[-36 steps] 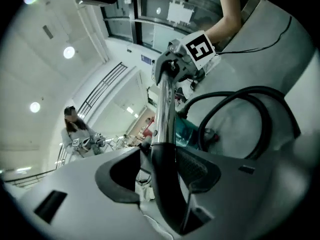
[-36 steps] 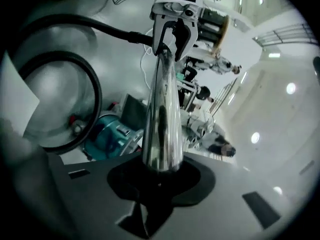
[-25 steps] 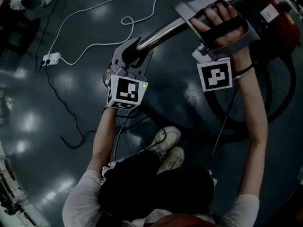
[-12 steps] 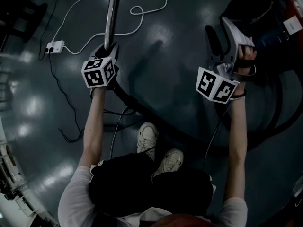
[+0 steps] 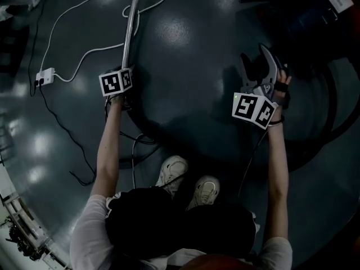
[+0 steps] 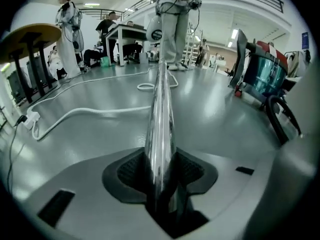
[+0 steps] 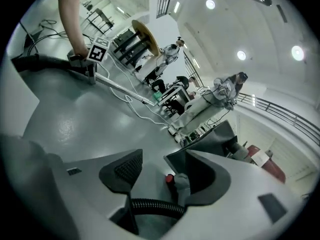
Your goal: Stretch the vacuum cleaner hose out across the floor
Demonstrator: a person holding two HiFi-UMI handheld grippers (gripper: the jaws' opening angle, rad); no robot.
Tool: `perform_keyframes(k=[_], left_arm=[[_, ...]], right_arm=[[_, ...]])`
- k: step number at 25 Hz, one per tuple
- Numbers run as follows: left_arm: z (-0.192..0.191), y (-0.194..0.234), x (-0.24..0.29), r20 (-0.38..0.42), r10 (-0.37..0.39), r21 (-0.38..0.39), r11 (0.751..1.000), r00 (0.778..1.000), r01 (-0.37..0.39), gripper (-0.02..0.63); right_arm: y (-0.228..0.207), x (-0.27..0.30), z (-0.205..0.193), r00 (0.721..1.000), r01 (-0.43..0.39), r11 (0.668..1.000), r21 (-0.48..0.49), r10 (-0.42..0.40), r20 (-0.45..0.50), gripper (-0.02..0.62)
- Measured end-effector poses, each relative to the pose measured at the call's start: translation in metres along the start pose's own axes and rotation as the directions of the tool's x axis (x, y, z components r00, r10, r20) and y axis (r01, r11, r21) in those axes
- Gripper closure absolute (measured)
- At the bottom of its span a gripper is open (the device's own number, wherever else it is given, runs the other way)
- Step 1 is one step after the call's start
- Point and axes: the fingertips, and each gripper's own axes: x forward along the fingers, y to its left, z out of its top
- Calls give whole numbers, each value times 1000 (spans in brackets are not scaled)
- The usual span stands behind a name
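My left gripper (image 5: pixel 125 72) is shut on the vacuum cleaner's chrome tube (image 5: pixel 131 24), which lies away from me along the floor. In the left gripper view the tube (image 6: pixel 161 109) runs straight out from between the pads (image 6: pixel 129 170) of this gripper (image 6: pixel 160 169). The black ribbed hose (image 5: pixel 304 153) curves over the floor from the left gripper round to the right. My right gripper (image 5: pixel 257 61) hangs open above the floor. In its own view the hose (image 7: pixel 150 206) passes low under the jaws of this gripper (image 7: pixel 160 166), and the pads do not touch it.
The red and teal vacuum body (image 6: pixel 265 76) stands to the right. A white cable (image 5: pixel 84 55) with a power strip (image 5: pixel 45 75) and a thin black lead (image 5: pixel 73 136) lie at the left. My shoes (image 5: pixel 174 170) are just behind the hose. People (image 6: pixel 172 24) and tables stand beyond.
The tube has swung from pointing right to pointing straight away, still in the left gripper. The right gripper let go of the tube, opened and moved down to the right.
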Motion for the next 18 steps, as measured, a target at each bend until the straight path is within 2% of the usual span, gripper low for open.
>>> perform_keyframes(k=[3,5,6,7,8,9,10,11,12,13,14,15,16,17,18], left_arm=[[-1,-1,9,-57,-36,40,998,998,38,446],[-1,-3,10,-129,-49,126,990,990,65,445],[-2,-2,9,-173,-21,186,981,985,54,444],[-1,3,6,-198,45,267,964,979,10,438],[2,10,3,-180,138,373,926,974,-63,421],[8,13,2,-117,228,490,860,967,-143,395],[14,13,0,-35,306,604,765,952,-224,373],[18,14,-4,43,373,698,653,927,-295,355],[21,15,-7,105,417,760,552,903,-344,351],[22,15,-11,146,430,783,500,891,-370,351],[26,16,-16,169,401,759,530,900,-379,349],[35,17,-28,196,320,666,650,927,-365,344],[52,20,-48,259,196,484,821,946,-303,345],[74,22,-73,364,82,239,955,928,-178,345],[97,22,-98,480,22,10,999,877,-31,345]], right_arm=[[7,0,-3,1000,-6,1000,-4,6,-15,338],[12,-1,-3,1000,-12,1000,-4,11,-28,339],[13,-2,-3,999,-12,1000,2,12,-36,339],[13,-5,-3,999,-8,1000,8,8,-43,339],[11,-9,-4,999,3,1000,11,-2,-51,339],[6,-14,-6,998,20,1000,11,-19,-62,339],[1,-20,-9,996,44,999,14,-43,-74,339],[-6,-26,-12,994,73,997,27,-70,-88,339],[-14,-34,-16,989,106,993,52,-100,-106,338],[-22,-43,-23,984,138,986,91,-126,-129,339],[-30,-54,-31,977,169,975,141,-147,-156,339],[-37,-66,-40,969,198,960,200,-162,-185,339],[-43,-80,-50,962,227,938,262,-174,-211,339],[-49,-94,-61,953,259,911,322,-187,-237,339],[-54,-109,-71,942,297,881,369,-207,-264,339]])
